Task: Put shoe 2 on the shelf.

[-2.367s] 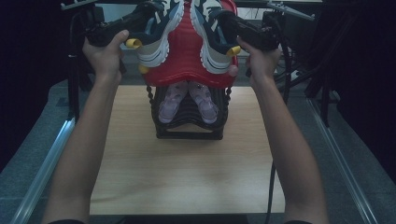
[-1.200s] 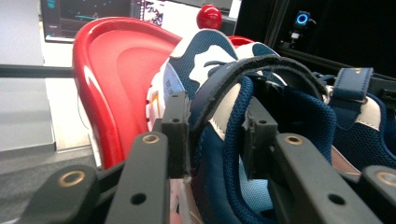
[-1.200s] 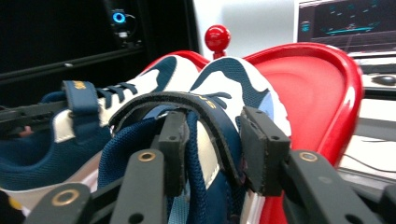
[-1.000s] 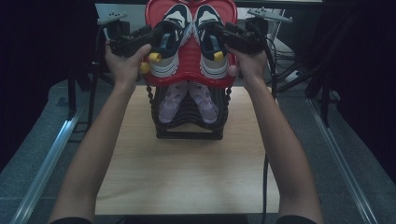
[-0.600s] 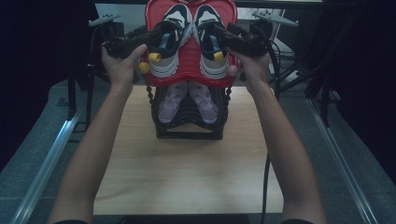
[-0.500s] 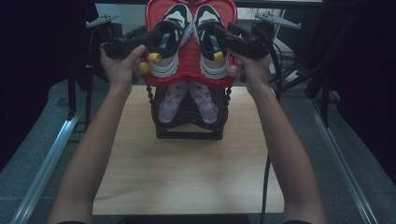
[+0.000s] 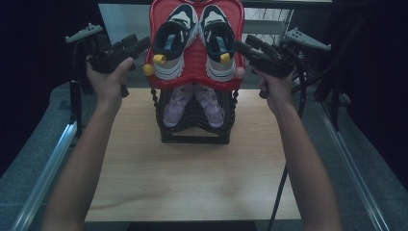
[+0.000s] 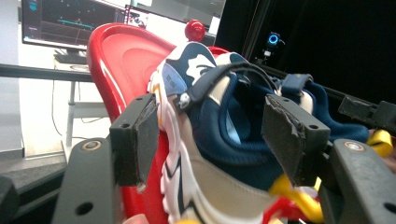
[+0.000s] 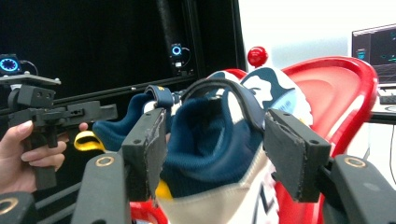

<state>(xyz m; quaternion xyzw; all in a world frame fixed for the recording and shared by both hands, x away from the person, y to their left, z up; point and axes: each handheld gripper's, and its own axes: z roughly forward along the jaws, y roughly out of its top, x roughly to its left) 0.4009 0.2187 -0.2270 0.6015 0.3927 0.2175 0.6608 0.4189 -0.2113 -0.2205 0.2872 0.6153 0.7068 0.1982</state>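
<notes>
A pair of navy and white sneakers, the left shoe (image 7: 173,43) and the right shoe (image 7: 219,43), lies toes-up on the red top tray (image 7: 195,67) of a black shoe rack (image 7: 195,137). My left gripper (image 7: 139,44) hovers at the tray's left edge and my right gripper (image 7: 243,46) at its right edge. Both have just been opening, and their pads touch nothing. In the left gripper view the left gripper (image 8: 215,135) frames the near sneaker (image 8: 205,84) just ahead. The right gripper (image 9: 215,140) looks the same way at its own sneaker (image 9: 210,158).
Two pale lilac shoes (image 7: 175,103) sit on the rack's lower black tier. Ball knobs, yellow (image 7: 148,70) and pink (image 7: 239,73), stick out at the tray's corners. The wooden table (image 7: 192,178) lies between metal rails (image 7: 48,168). A monitor (image 8: 70,21) stands behind.
Both grippers held the sneakers over the red tray, set them on it, opened, and have drawn back outward and toward the person. The shoes now lie free on the tray.
</notes>
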